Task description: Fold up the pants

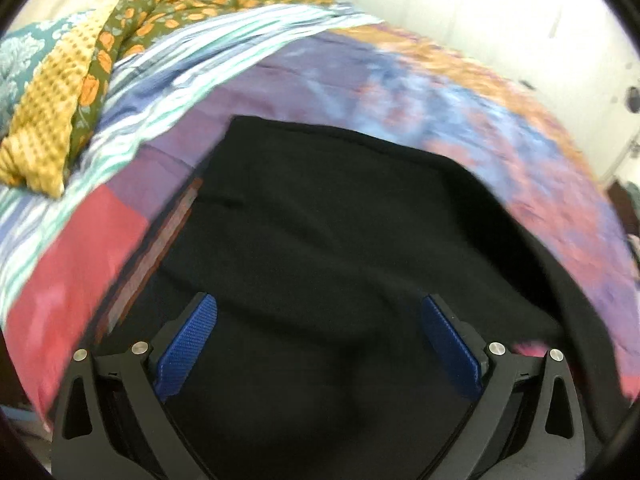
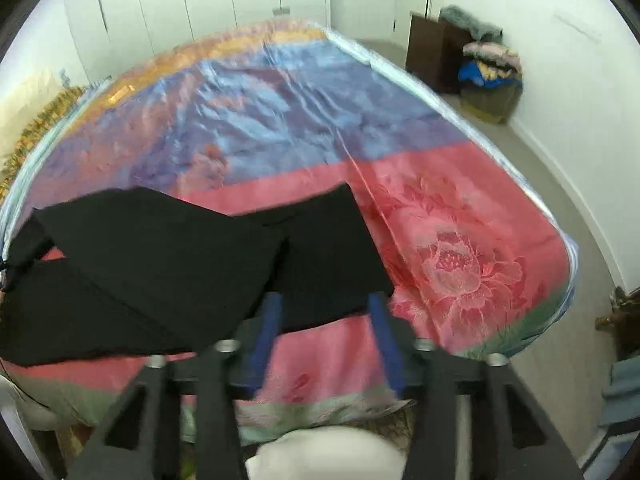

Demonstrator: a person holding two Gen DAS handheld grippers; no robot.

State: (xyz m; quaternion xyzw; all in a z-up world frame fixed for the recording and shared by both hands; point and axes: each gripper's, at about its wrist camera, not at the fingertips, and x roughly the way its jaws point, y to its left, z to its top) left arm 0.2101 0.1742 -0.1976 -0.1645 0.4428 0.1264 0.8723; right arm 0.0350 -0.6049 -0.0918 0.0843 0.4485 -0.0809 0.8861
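Your left claw (image 1: 319, 312) points down and forward over the black pants (image 1: 328, 248), its blue pads (image 1: 188, 344) spread wide apart with dark fabric filling the whole gap between them. Nothing is pinched: the claw is open. Whether the pad tips touch the cloth cannot be told from the left wrist view.

Your right claw (image 2: 326, 300) is angled down toward the near edge of the bed, with its blue fingers (image 2: 269, 332) set apart and open. The finger tips sit at the near hem of the pants (image 2: 168, 264); fabric appears to overlap the tips, but no grip on it is visible. Motion blur softens this view.

The pants lie on the bedspread (image 2: 460, 240), a satin cover with a pink floral band near you and blue-purple and orange bands beyond. In the right wrist view the pants are on the left part of the pink band, one layer folded over another at an angle, with a rectangular leg section reaching right toward the claw.

Behind the pants in the left wrist view: a striped sheet (image 1: 168, 92), a green cloth with orange flowers (image 1: 152, 20), and a yellow knitted cloth (image 1: 48, 120).
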